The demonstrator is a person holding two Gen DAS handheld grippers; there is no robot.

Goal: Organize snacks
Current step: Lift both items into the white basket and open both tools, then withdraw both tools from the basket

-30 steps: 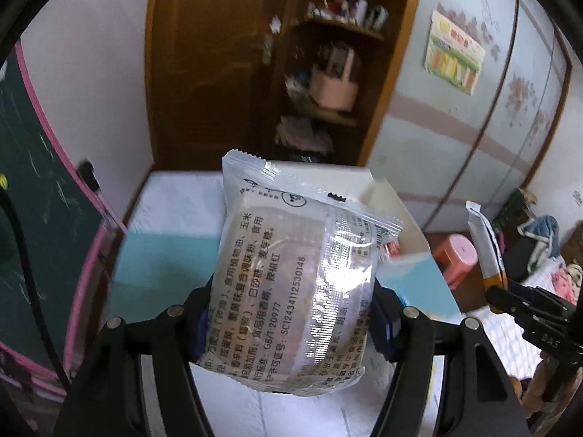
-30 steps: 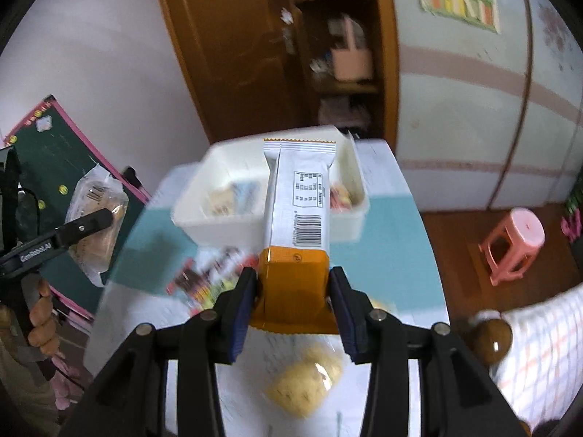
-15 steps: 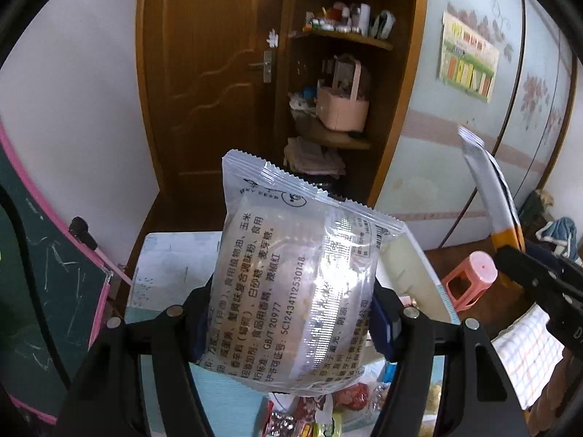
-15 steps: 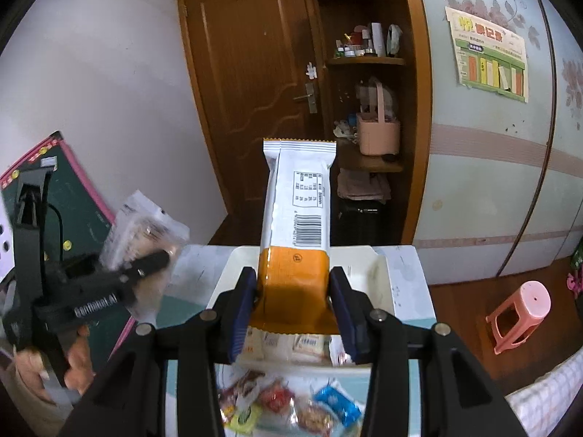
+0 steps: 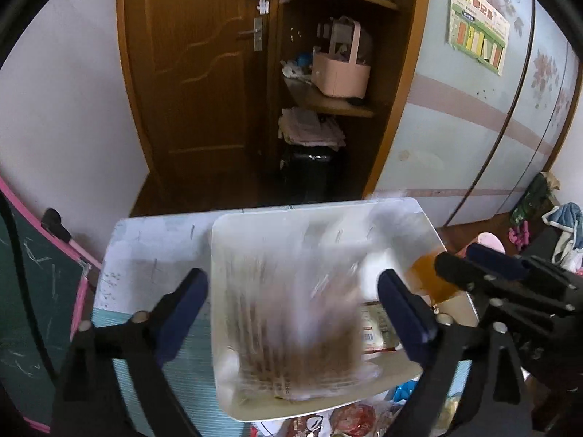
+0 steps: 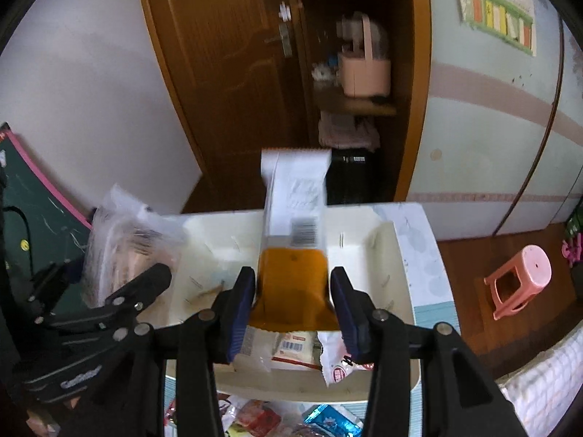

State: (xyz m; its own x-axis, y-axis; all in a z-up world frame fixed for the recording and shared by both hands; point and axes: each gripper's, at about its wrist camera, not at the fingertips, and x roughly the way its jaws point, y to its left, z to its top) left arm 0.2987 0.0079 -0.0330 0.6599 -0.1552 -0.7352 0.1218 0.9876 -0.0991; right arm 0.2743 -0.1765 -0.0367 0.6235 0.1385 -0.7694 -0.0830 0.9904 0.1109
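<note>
Now both snacks point(image 5: 291, 309) over bin point(image 5: 226, 255).

Setting: a lived-in room of a home. Evidence: wooden door point(image 5: 204, 83), corner shelf point(image 5: 339, 105) holding a pink caddy point(image 5: 340, 76) and folded cloths, wall chart point(image 5: 477, 36), pink plastic stool point(image 6: 517, 284), chalkboard point(image 6: 22, 225) leaning on the wall.

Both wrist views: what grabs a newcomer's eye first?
The blurred clear snack packet dropping from the left hand-held gripper, whose jaws have just been opening, into the white bin on the table. Next, the white-and-orange snack bar standing between the right hand-held gripper's parting pads over the same bin. Loose wrapped snacks crowd the table's near edge.
</note>
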